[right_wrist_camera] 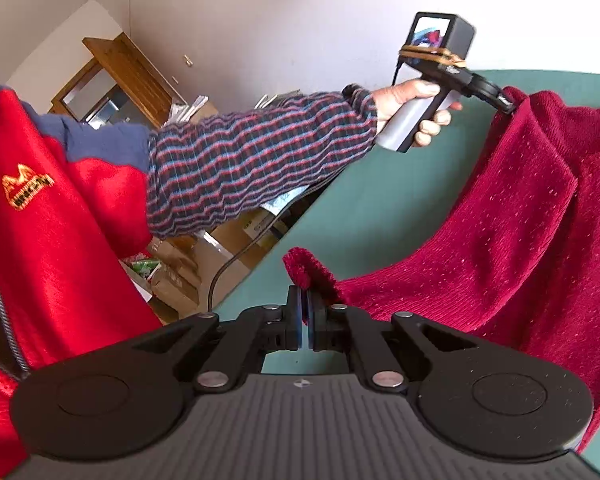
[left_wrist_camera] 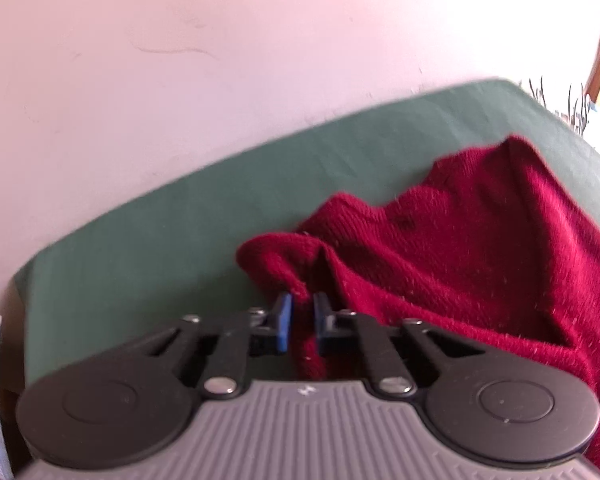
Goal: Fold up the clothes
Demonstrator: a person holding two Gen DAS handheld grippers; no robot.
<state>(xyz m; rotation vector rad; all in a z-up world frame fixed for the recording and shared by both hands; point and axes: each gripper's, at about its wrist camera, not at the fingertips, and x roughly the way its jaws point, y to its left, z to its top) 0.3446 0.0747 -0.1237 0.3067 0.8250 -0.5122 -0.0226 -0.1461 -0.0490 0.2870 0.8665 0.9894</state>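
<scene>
Green cloth-covered table (right_wrist_camera: 380, 216) runs ahead of both sets of jaws, carrying a dark red knitted garment (right_wrist_camera: 500, 248), part lifted off it. Left gripper (left_wrist_camera: 300, 322) pinches a bunched fold between its blue pads; right gripper (right_wrist_camera: 305, 320) is clamped on a corner of the hem. Probably two corners held to raise and spread it for a fold. Striped sleeve (right_wrist_camera: 252, 168) crosses left of the right jaws; nothing blocks the cloth.
</scene>
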